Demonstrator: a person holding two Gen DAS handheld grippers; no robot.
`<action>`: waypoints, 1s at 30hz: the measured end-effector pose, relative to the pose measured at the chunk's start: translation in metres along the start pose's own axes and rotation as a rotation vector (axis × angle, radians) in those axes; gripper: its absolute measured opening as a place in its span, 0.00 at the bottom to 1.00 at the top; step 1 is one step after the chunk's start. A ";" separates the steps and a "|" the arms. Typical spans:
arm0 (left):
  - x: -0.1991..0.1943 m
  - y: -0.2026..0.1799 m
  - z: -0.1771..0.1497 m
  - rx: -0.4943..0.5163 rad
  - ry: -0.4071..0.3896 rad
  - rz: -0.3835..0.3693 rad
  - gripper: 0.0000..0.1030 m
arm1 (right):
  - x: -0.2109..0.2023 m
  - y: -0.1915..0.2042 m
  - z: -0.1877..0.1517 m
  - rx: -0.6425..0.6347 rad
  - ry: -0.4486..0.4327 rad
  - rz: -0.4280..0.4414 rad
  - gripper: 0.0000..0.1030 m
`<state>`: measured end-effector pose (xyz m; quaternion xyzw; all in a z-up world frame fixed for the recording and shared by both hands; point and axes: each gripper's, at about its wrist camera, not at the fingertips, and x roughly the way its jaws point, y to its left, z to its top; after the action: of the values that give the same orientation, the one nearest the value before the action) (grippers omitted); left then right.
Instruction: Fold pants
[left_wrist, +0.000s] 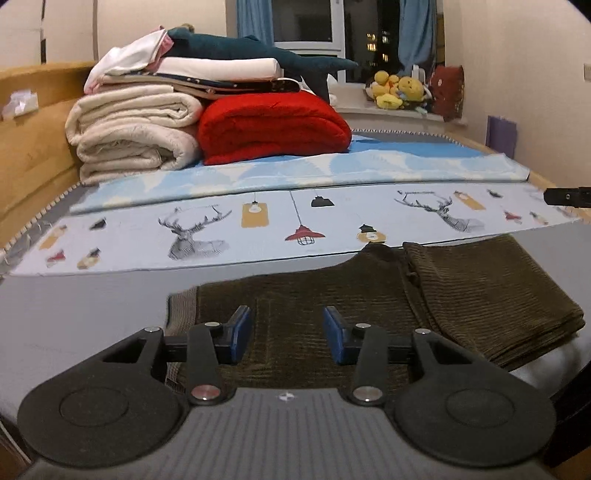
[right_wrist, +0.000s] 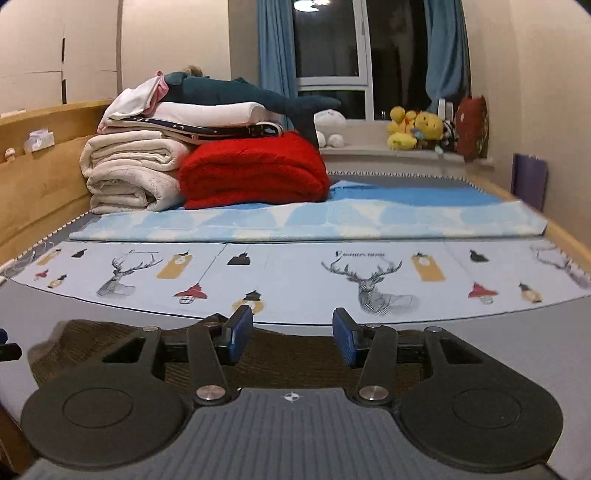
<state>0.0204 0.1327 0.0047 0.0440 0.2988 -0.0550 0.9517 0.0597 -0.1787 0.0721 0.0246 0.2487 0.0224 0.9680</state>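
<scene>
Dark olive corduroy pants (left_wrist: 461, 295) lie flat on the grey bed surface, with the legs folded over into a stacked layer at the right. My left gripper (left_wrist: 288, 334) is open, low over the waist part, its blue pads (left_wrist: 240, 332) apart and holding nothing. In the right wrist view the pants (right_wrist: 288, 358) show under my right gripper (right_wrist: 293, 339), which is open and empty at the pants' far edge. The tip of the right gripper shows at the right edge of the left wrist view (left_wrist: 569, 196).
A light blue deer-print sheet (left_wrist: 221, 229) lies beyond the pants, then a blue patterned mat (left_wrist: 332, 166). A stack of cream blankets (left_wrist: 133, 136), a red blanket (left_wrist: 273, 125) and a plush shark (left_wrist: 258, 51) stands at the back left. A wooden bed rail (left_wrist: 29, 140) runs along the left.
</scene>
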 end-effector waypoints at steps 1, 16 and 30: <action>0.005 0.003 -0.006 -0.024 0.010 -0.009 0.49 | -0.001 -0.003 -0.001 0.000 0.000 -0.004 0.49; 0.077 0.076 -0.026 -0.438 0.265 0.140 0.83 | 0.004 -0.051 -0.008 0.090 0.104 -0.037 0.49; 0.128 0.117 -0.050 -0.747 0.322 0.193 0.86 | 0.016 -0.053 -0.013 0.028 0.164 -0.013 0.49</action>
<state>0.1115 0.2446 -0.1038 -0.2682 0.4376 0.1542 0.8442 0.0693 -0.2302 0.0495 0.0345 0.3276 0.0145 0.9441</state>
